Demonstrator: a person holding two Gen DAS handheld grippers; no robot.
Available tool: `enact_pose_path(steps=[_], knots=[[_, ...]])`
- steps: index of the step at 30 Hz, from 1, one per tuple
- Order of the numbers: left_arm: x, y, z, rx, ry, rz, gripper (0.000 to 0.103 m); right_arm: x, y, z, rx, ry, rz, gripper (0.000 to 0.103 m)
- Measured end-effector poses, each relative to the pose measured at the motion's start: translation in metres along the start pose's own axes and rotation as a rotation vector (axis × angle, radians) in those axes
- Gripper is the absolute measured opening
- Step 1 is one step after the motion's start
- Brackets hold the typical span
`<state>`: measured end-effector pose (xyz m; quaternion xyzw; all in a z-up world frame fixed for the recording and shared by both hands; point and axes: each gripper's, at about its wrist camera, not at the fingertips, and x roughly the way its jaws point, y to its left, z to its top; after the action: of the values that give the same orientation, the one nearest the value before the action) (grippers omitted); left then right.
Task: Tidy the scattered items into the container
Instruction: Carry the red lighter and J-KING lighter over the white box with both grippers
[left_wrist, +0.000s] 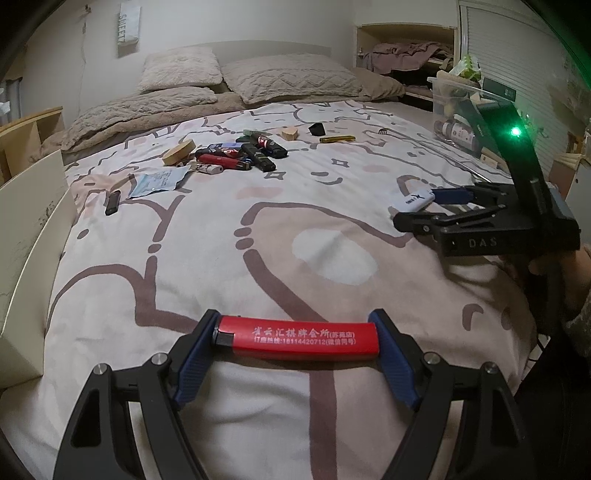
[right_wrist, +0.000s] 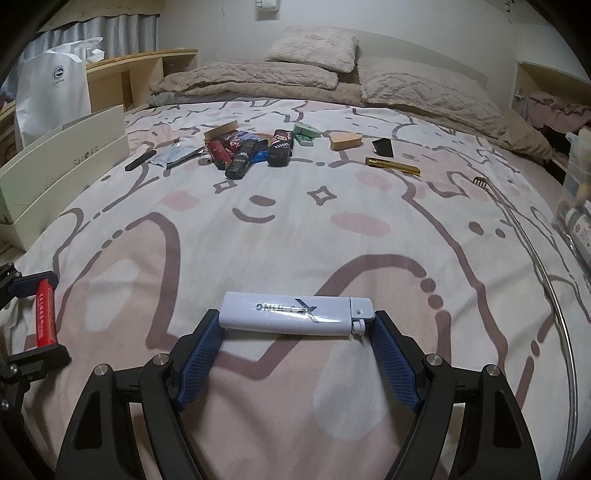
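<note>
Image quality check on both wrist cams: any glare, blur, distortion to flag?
Left wrist view: strong fisheye bending with dark corners; a green LED on the right gripper blooms and tints the upper right edge; print on the red lighter reads sharp. Right wrist view: same barrel distortion, flat dim indoor light, soft shadow under the white lighter; no motion blur.
</note>
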<state>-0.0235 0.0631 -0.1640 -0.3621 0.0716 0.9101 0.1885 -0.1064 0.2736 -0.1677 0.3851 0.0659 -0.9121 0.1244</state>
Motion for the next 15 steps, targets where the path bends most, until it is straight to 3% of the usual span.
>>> enact_pose_path(steps=[15], knots=[[-0.018, 0.014, 0.003, -0.095, -0.011, 0.023, 0.081, -0.030, 0.027, -0.017, 0.040, 0.044, 0.043, 0.081]])
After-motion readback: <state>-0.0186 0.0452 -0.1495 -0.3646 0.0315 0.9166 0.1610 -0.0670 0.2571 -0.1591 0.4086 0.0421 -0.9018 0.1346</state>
